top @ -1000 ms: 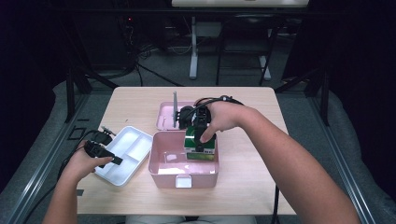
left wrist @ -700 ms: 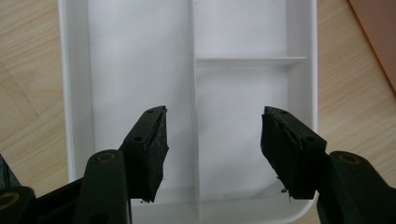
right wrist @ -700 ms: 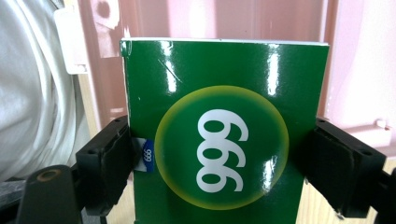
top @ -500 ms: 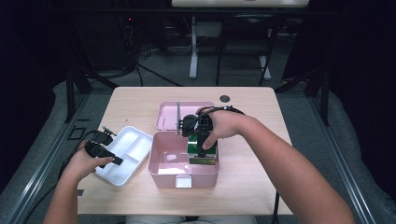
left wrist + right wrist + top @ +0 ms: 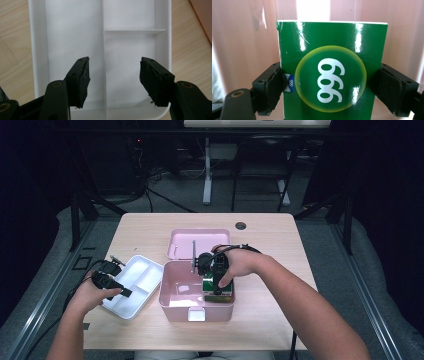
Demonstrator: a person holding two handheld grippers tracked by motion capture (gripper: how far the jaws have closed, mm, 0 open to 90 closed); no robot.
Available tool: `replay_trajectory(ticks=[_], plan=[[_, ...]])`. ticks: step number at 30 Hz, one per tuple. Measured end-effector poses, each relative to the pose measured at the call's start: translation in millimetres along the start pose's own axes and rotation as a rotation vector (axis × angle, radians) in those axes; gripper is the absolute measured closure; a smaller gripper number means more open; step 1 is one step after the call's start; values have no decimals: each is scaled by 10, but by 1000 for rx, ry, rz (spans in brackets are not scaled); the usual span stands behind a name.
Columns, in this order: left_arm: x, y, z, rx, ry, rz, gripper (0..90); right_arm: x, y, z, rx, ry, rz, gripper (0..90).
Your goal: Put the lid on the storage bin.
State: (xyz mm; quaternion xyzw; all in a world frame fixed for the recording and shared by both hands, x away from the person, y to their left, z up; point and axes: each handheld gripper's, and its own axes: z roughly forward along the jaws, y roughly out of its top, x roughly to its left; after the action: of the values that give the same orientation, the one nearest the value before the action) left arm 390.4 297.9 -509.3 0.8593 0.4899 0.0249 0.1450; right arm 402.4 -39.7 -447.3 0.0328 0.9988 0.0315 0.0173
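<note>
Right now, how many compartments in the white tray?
3: the white tray has one long compartment left of the divider, two shorter ones right of it, far and near, in the left gripper view.

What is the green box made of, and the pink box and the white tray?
The green box looks like glossy printed cardboard: bright glare streaks and a thin white edge on top. The pink box seems to be smooth moulded plastic with a soft shine. The white tray is probably matt plastic too, with thin moulded dividers.
</note>
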Motion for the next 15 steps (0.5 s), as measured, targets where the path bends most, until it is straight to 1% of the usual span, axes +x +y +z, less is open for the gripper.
replay_trajectory(ticks=[3, 5, 6, 8, 10, 12, 15], plan=[[-1, 1, 3, -2, 1, 0, 411, -8, -14, 61, 1, 3, -4, 154], [-3, 4, 13, 2, 2, 2, 412, -15, -17, 91, 10, -9, -16, 154], [-3, 5, 16, 4, 1, 5, 411, -20, -19, 103, 9, -11, -15, 153], [-8, 4, 22, 5, -3, -4, 411, -27, -22, 116, 9, -10, -16, 153], [-4, 3, 25, 8, -3, -3, 411, -28, -24, 125, 9, -9, -16, 152], [2, 4, 25, 8, 0, 1, 411, -23, -25, 135, 9, -6, -23, 152], [-2, 1, 29, 10, -4, -6, 411, -10, -24, 166, 11, 3, -34, 151]])
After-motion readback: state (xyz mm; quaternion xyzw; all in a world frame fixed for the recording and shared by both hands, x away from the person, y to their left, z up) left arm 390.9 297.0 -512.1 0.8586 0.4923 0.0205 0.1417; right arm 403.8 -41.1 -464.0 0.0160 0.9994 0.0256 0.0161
